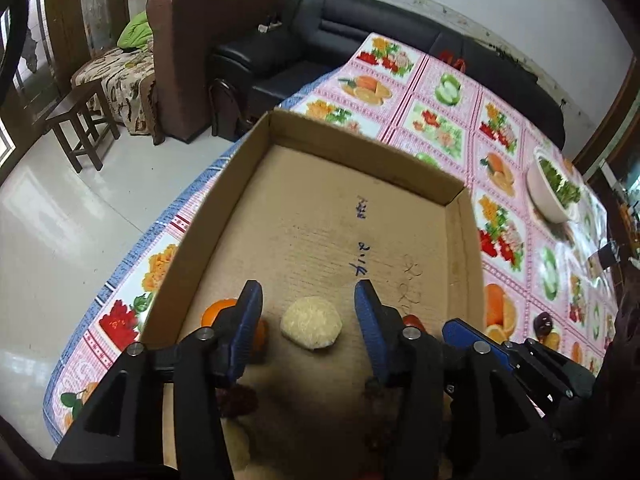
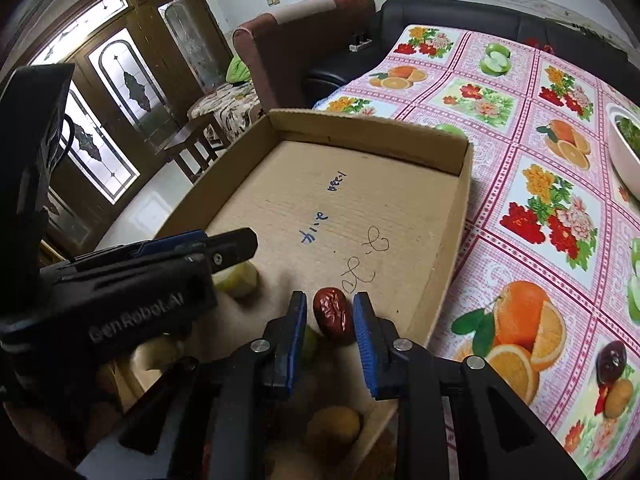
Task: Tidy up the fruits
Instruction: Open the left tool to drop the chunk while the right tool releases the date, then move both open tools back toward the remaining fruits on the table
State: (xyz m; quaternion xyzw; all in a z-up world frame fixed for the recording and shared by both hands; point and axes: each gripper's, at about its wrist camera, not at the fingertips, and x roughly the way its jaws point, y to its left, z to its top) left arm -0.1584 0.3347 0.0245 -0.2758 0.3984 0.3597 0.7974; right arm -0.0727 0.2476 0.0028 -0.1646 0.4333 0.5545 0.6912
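Fruits, inside cardboard tray [image 2: 460, 184]: red date [image 2: 333, 312] between right gripper [image 2: 329, 304] pads, jaws spread, apparently just set down; pale peeled fruit [image 1: 311, 322] lies free between left gripper [image 1: 308, 300] jaws, also spread.

We read "GenRobot.AI" in grey letters on the left claw [image 2: 224, 246] body at nine o'clock; blue handwriting on the cardboard box [image 2: 360, 208] floor stays illegible.
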